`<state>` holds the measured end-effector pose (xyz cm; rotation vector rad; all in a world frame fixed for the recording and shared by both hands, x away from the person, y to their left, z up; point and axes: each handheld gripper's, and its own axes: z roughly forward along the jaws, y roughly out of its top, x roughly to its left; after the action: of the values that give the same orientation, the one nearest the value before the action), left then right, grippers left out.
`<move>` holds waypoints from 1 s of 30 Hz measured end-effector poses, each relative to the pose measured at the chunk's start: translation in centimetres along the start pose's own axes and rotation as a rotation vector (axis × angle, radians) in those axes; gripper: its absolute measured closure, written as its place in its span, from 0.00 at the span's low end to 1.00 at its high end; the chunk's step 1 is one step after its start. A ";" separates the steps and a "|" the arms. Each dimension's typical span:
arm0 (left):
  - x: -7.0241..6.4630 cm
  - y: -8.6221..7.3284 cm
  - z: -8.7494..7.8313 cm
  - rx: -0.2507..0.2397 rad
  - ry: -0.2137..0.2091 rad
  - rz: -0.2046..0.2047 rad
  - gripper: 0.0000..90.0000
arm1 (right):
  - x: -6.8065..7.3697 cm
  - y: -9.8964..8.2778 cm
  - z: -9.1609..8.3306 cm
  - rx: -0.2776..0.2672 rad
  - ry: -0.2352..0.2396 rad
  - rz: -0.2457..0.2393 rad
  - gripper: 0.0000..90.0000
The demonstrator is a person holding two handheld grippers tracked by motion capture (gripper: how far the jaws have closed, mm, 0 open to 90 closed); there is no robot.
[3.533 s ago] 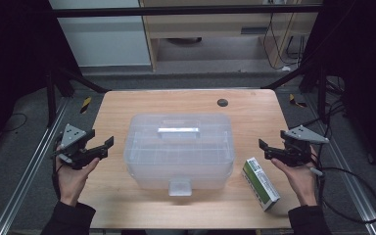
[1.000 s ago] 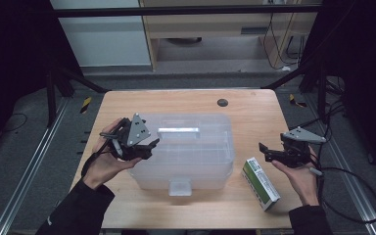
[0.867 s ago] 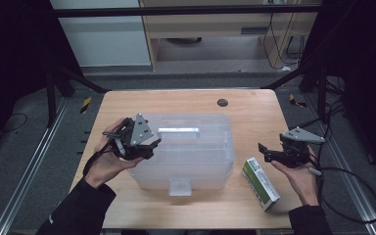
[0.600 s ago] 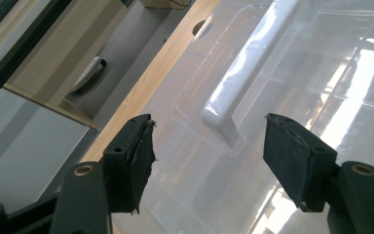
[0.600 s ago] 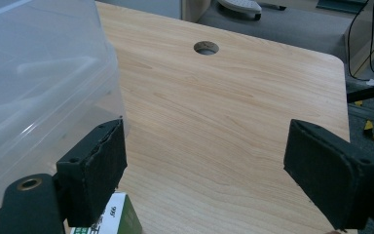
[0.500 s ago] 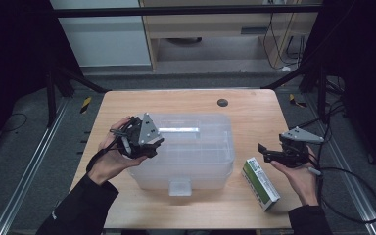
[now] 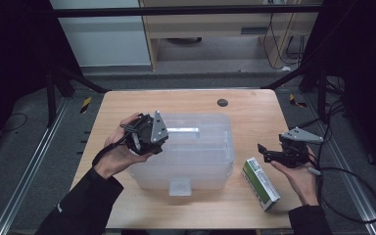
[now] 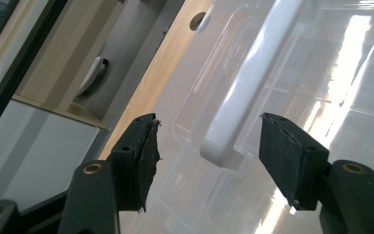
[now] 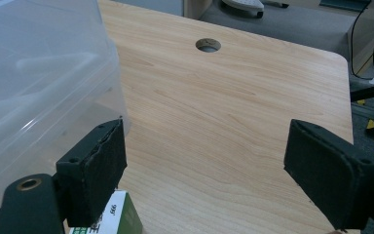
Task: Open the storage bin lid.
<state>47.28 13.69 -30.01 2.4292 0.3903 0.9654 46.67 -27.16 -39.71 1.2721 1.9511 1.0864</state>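
A: From the high view we are seeing one clear plastic box [image 7: 186,149] sitting mid-desk [image 7: 254,110], with the left tool [image 7: 149,134] over its lid.

B: The left gripper view is giving us more: the white handle [image 8: 251,80] is lying between jaws that have just been closing, untouched.

A: We are counting one green carton [image 7: 260,183], two tools. The right tool [image 7: 274,154] is gaping, empty.

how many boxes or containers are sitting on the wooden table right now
2. A large clear plastic storage box with a white handle sits at the table's middle, under the left gripper. A small green and white carton lies flat near the front right corner, beside the right gripper.
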 end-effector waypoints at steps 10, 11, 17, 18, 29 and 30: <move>0.0 0.7 0.6 0.031 -0.006 0.048 0.46 | 0.0 0.0 0.0 0.002 0.003 -0.001 0.17; -0.1 0.7 0.7 0.035 -0.008 0.056 0.47 | 0.0 0.0 0.0 0.002 0.004 0.000 0.18; -0.2 1.1 1.2 0.062 -0.009 0.088 0.51 | 0.0 0.0 0.1 0.003 0.007 -0.002 0.18; -0.2 1.2 1.3 0.066 0.000 0.101 0.52 | 0.0 0.0 0.1 0.004 0.008 -0.003 0.18; -0.3 1.5 1.9 0.105 -0.003 0.139 0.65 | 0.0 -0.1 0.1 0.005 0.017 -0.018 0.20; -0.3 1.5 2.0 0.107 -0.006 0.137 0.66 | 0.1 -0.1 0.2 0.006 0.020 -0.019 0.21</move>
<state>48.62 11.66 -30.60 2.5832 0.2827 1.0181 46.73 -27.03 -39.85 1.2474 1.9788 1.0892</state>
